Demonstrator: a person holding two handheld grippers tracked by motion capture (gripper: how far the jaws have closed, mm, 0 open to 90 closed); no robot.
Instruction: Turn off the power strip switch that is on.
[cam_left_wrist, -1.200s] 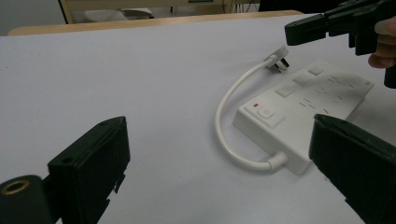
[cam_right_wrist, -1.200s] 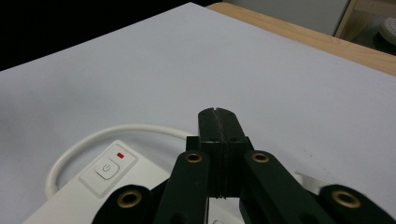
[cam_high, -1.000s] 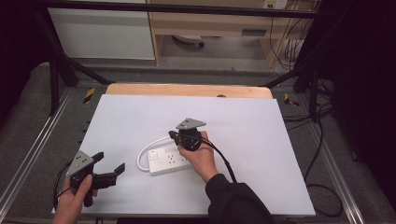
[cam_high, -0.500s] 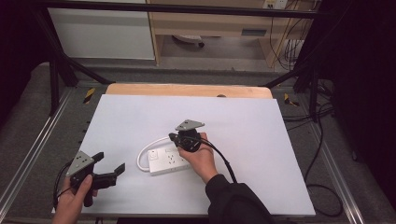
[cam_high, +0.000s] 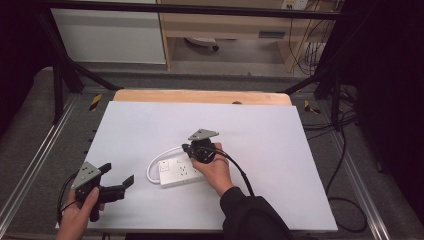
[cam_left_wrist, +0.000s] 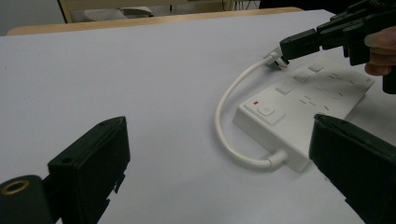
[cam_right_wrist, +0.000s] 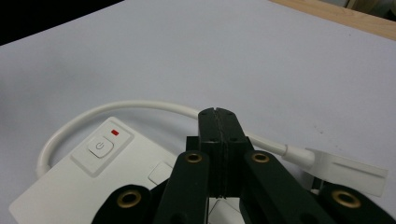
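Above the tabletop, high view: the power strip lies near the middle of the white sheet, its long axis running diagonally from near-left to far-right; its white cord loops out of the near-left end and curves back toward the far side; the right gripper sits over the strip's far end, fingers pointing left along the cord; the left gripper rests well apart at the near-left, fingers spread wide and holding nothing.

Between the wide fingers, left gripper view: the strip lies ahead and to the right of the left gripper, switch end nearest, with the rocker switch and a red indicator on top; the cord leaves the near end and arcs up to the plug, which sits at the tips of the right gripper; whether those tips pinch the plug cannot be told from this angle.

Beyond the fingertips, right gripper view: the fingers of the right gripper are pressed together with no gap and nothing seen between them; the cord passes just behind their tips; the flat plug lies to their right, pointing right, on the tabletop; the strip lies to the left and below.

Judged step: approach to the plug, grasp not yet made; the next move calls for parting the fingers, shifting right over the plug body, and closing across its flat faces.
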